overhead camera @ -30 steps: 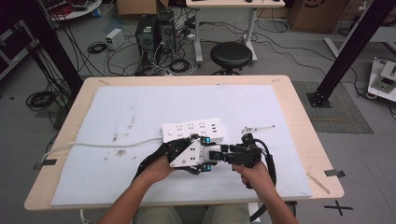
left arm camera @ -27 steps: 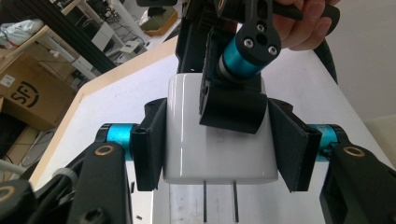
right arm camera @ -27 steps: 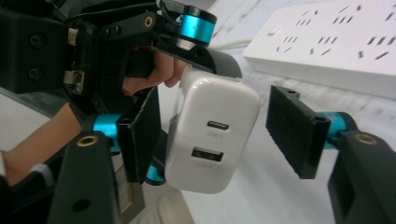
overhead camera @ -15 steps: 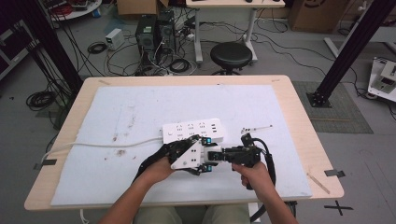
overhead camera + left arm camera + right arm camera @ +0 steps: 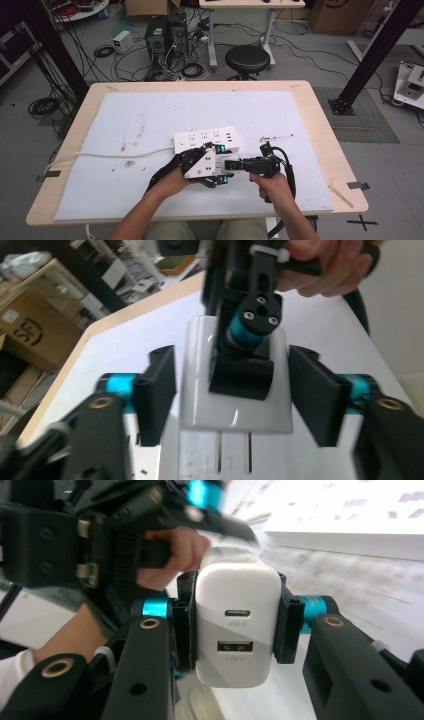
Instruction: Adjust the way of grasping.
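Right gripper [image 5: 235,625] is clamped on the white USB charger [image 5: 236,615], its pads pressing both sides, having just closed on it. Left gripper [image 5: 232,390] has just been opening; its jaws stand clear of the charger between them. Both hang just in front of the white power strip [image 5: 205,138].

Your right hand-held gripper [image 5: 234,625] has just clamped the white charger [image 5: 236,615]; your left hand-held gripper [image 5: 232,390] has just let go.
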Tool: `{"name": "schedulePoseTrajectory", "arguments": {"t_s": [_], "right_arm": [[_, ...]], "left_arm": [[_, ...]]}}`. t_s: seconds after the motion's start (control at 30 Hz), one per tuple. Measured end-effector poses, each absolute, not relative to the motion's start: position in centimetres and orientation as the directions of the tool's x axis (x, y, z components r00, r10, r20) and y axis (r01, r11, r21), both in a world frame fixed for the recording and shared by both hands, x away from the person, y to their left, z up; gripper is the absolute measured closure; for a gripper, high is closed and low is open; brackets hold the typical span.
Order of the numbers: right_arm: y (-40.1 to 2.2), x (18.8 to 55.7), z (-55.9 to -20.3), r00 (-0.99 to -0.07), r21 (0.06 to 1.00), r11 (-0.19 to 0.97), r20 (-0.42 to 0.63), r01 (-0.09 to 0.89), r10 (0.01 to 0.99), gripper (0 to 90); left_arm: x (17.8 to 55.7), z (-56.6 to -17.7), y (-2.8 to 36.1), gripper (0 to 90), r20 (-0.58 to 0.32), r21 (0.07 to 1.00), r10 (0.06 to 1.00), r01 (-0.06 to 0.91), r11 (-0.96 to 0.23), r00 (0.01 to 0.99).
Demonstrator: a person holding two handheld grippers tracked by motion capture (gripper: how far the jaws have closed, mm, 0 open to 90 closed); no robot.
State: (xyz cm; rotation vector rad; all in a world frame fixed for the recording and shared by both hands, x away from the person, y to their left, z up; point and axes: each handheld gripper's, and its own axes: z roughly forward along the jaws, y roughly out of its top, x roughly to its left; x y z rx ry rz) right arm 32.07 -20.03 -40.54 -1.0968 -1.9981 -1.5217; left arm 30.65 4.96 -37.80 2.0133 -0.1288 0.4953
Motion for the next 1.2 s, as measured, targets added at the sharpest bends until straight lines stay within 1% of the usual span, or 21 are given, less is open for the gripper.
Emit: {"name": "schedulePoseTrajectory", "arguments": {"t_s": [0.03,0.1,0.2,0.33,0.37,0.4,0.53,0.67,0.73,0.77,0.83,1.2], "right_arm": [[-20.6,32.1,-40.7,-0.613,0.635,0.076,0.698,0.769,0.370,63.4],[-21.3,32.1,-40.6,-0.619,0.651,0.061,0.684,0.757,0.386,63.4],[-22.0,31.9,-40.4,-0.636,0.683,0.066,0.634,0.727,0.440,63.5],[-22.5,31.7,-40.1,-0.666,0.729,0.113,0.537,0.675,0.518,63.5],[-22.5,31.7,-40.1,-0.666,0.729,0.113,0.537,0.675,0.518,63.5],[-22.6,31.7,-40.0,-0.672,0.737,0.128,0.512,0.663,0.536,63.5],[-23.1,31.8,-39.8,-0.678,0.750,0.180,0.433,0.636,0.594,63.5],[-23.7,31.9,-39.5,-0.684,0.757,0.209,0.389,0.619,0.618,63.4],[-23.9,31.8,-39.3,-0.685,0.757,0.220,0.375,0.616,0.625,63.4],[-24.0,31.9,-39.3,-0.688,0.757,0.232,0.363,0.611,0.628,63.4],[-24.5,31.9,-39.0,-0.695,0.753,0.274,0.317,0.598,0.645,63.4],[-27.1,32.1,-37.4,-0.707,0.712,0.407,0.176,0.572,0.685,63.4]], "left_arm": [[30.9,-37.8,5.4,27.4,0.365,0.838,0.146,-0.257,-0.481,0.919],[31.1,-38.0,6.0,24.2,0.327,0.853,0.179,-0.208,-0.479,0.928],[31.4,-38.5,6.9,24.1,0.274,0.875,0.211,-0.152,-0.460,0.938],[31.6,-39.4,8.3,20.8,0.197,0.898,0.269,-0.063,-0.436,0.943],[31.6,-39.4,8.3,20.8,0.197,0.898,0.269,-0.063,-0.436,0.943],[31.6,-39.5,8.7,20.8,0.188,0.902,0.278,-0.054,-0.429,0.942],[31.7,-39.9,10.1,20.8,0.121,0.932,0.326,0.006,-0.363,0.938],[32.2,-40.0,12.0,20.8,0.060,0.950,0.374,0.062,-0.305,0.925],[32.3,-40.0,12.4,20.8,0.055,0.953,0.387,0.067,-0.294,0.920],[32.5,-40.0,13.0,20.8,0.039,0.957,0.408,0.083,-0.278,0.912],[32.6,-39.9,13.5,20.8,0.036,0.960,0.426,0.087,-0.265,0.904],[32.3,-39.7,15.6,20.8,0.043,0.956,0.491,0.108,-0.274,0.870]]}}
